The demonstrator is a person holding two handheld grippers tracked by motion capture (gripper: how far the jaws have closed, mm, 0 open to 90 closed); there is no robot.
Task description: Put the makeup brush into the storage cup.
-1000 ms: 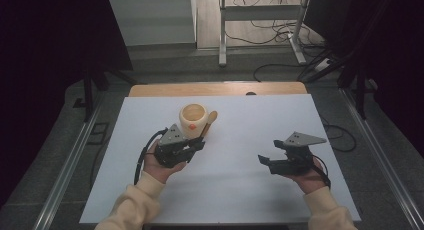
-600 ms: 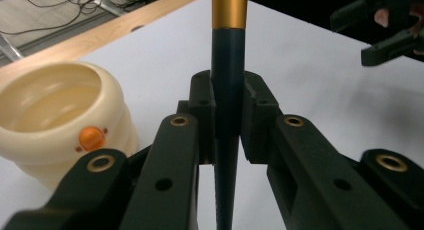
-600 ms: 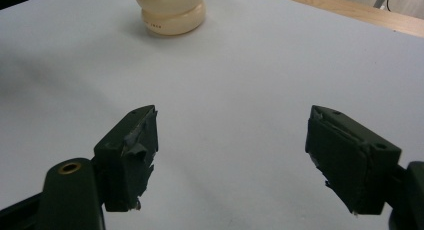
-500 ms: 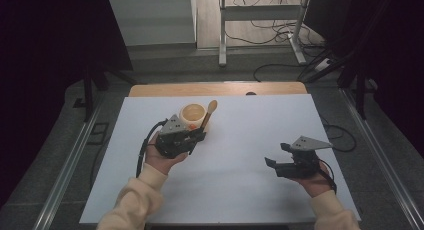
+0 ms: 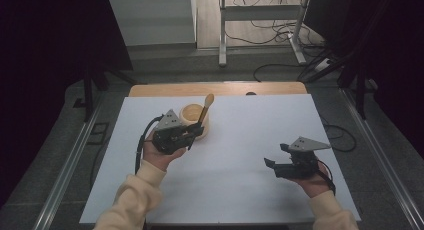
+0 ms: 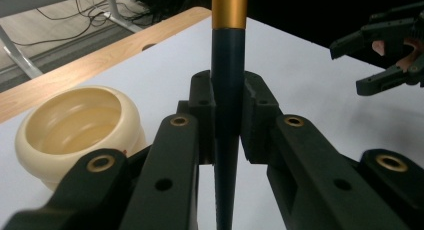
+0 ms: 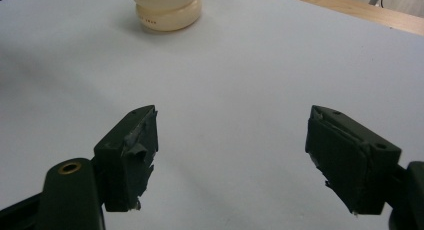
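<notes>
My left gripper is shut on a brush with a dark handle, a gold ferrule and a tan tip. The brush stands tilted over the near rim of a cream bowl. In the left gripper view the pads clamp the dark handle of the brush, with the bowl to the left and empty inside. My right gripper hovers open over the table's right side, apart from both; it is seen far off in the left gripper view. Its own view has nothing between the fingertips of the right gripper, and the bowl lies far ahead.
The white table top has a wooden strip along its far edge. Beyond it stand a metal frame's legs and loose cables on the floor. Metal rails run along both sides of the table.
The left gripper has shifted slightly toward the bowl and tilted the brush more upright, so its tan tip now points up over the bowl. The right gripper has barely moved.
</notes>
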